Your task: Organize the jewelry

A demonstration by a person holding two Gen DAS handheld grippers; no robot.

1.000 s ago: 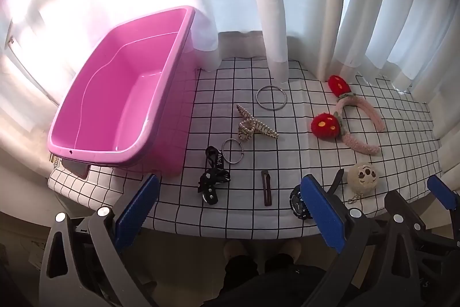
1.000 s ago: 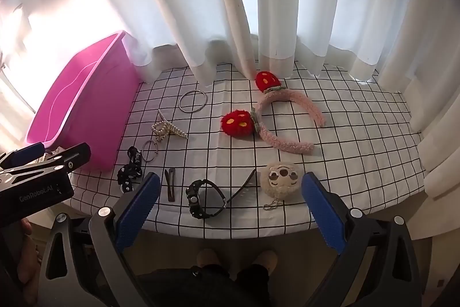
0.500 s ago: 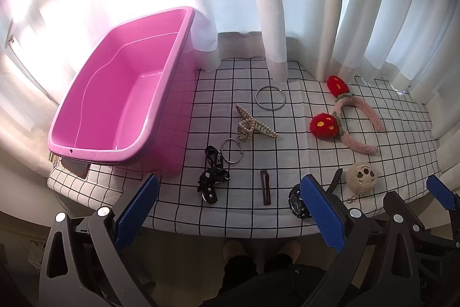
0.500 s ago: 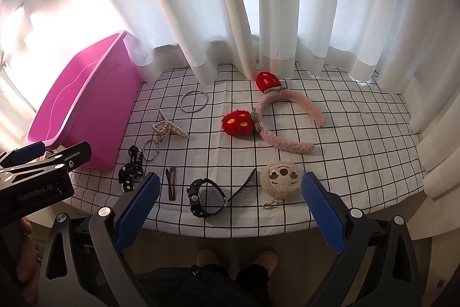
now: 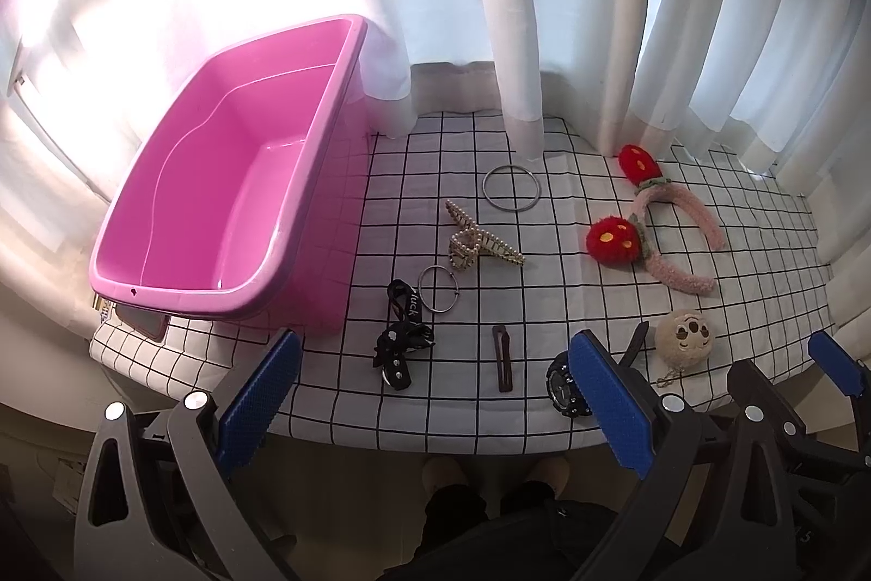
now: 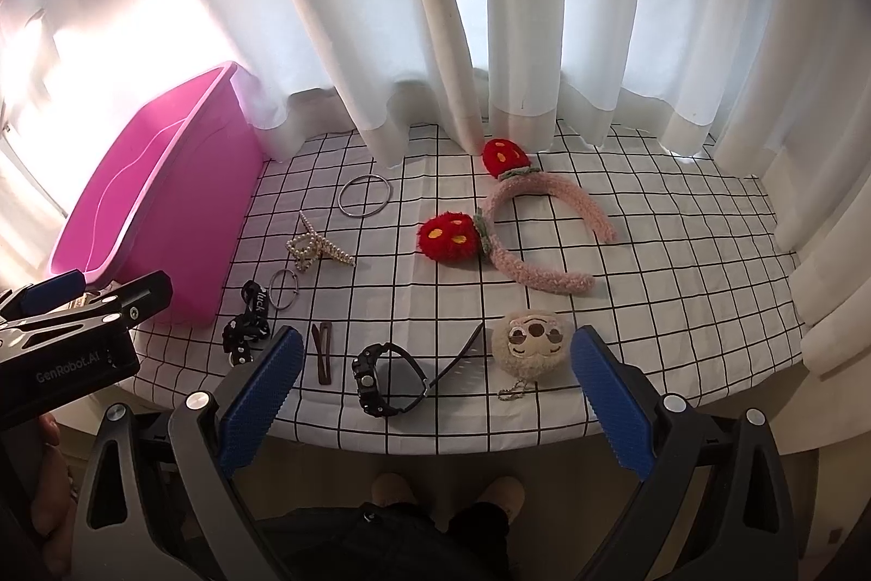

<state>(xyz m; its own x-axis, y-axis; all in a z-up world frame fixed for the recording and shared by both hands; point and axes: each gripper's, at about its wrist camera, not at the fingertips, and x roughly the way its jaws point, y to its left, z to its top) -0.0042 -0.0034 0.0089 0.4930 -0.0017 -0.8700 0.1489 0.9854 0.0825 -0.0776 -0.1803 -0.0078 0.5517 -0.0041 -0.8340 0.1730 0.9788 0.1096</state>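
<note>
We are holding the left gripper and right gripper wide apart and empty at the tablecloth's near edge, reading "GenRobot.AI" on one, with the watch, "luck" strap and pink tub lying there.

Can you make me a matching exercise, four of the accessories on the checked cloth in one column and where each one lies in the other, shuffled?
Column one:
1. large silver ring
2. black watch
3. round plush keychain
4. pearl hair clip

Column two:
A. near the front edge, between the brown hair clip and the plush keychain
B. toward the curtain, beyond the pearl clip
C. in front of the pink fuzzy headband, close to the front edge
D. between the large ring and the small ring

Pairs: 1-B, 2-A, 3-C, 4-D
</note>
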